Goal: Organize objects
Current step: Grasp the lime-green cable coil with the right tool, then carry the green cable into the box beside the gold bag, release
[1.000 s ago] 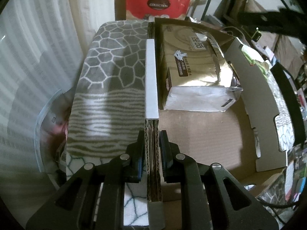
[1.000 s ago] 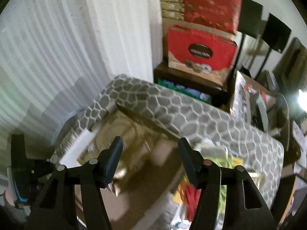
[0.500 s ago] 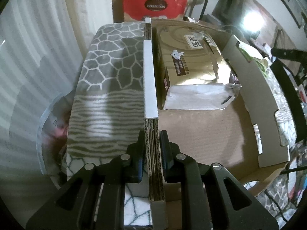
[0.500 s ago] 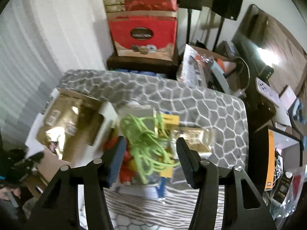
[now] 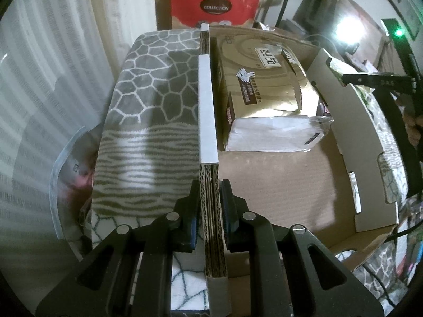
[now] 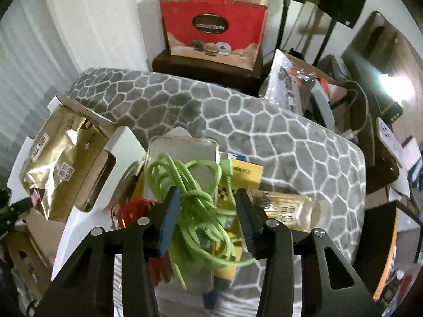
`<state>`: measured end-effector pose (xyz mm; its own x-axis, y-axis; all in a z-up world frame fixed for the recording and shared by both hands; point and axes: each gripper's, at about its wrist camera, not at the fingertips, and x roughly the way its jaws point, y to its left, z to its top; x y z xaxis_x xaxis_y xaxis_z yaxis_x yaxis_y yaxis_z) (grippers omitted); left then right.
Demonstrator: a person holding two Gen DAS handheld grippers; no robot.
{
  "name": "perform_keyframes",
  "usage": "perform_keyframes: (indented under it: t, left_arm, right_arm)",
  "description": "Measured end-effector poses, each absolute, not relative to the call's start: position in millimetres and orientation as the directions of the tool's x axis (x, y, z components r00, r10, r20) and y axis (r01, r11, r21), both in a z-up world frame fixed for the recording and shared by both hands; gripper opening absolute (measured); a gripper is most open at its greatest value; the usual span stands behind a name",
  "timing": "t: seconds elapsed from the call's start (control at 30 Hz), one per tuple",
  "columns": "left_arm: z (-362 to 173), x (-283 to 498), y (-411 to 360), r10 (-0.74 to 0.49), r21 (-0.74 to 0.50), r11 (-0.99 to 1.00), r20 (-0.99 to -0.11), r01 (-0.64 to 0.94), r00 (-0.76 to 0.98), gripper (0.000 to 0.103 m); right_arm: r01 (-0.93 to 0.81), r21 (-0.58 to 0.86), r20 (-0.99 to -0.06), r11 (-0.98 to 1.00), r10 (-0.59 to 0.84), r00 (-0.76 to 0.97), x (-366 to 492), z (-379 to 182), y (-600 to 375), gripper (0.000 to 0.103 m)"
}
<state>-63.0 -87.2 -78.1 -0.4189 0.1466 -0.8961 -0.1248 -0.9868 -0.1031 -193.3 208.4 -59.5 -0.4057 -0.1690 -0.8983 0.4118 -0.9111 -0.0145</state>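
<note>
My left gripper [image 5: 210, 206] is shut on the left wall of the cardboard box [image 5: 207, 105]. A gold tissue pack [image 5: 267, 84] lies inside, against that wall. My right gripper [image 6: 206, 211] hovers over a pile beside the box. Its jaws are closing with a tangled green cable [image 6: 195, 185] between them, and a gap still shows at the right pad. Under the cable lie a clear plastic case [image 6: 185, 153] and a yellow box [image 6: 246, 174]. A clear bottle [image 6: 290, 208] lies to the right, and a red wire coil [image 6: 129, 208] to the left.
Everything rests on a grey honeycomb-patterned blanket [image 6: 264, 121]. A red gift bag [image 6: 214, 26] stands on a dark shelf behind it. Clutter and cables fill the right side. The near half of the box floor [image 5: 277, 185] is bare. A curtain hangs at the left.
My right gripper swung from above the box over to the pile and came down around the green cable, its jaws narrowing. The left gripper kept its hold on the box wall.
</note>
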Motion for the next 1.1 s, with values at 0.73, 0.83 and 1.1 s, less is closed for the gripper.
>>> perform_keyframes:
  t: [0.73,0.83,1.1]
  left_arm:
    - [-79,-61,-87,0.153,-0.111,-0.986,-0.896,-0.123,-0.417,0.013]
    - [-79,-61,-87,0.152,-0.111,-0.986,-0.896,-0.122,-0.417,0.013]
    - [-79,-62,-87,0.152,-0.113,-0.987,-0.897,-0.117,-0.415,0.013]
  right_arm:
    - [0.379,0.063,-0.84,-0.923,-0.254,-0.479,-175,-6,221,0.023]
    - [0.377,0.088,-0.818,-0.922,-0.283,-0.501,-166,17,218,0.023]
    - [0.366,0.346,-0.779,-0.864,-0.482,-0.402,-152,37,189,0.023]
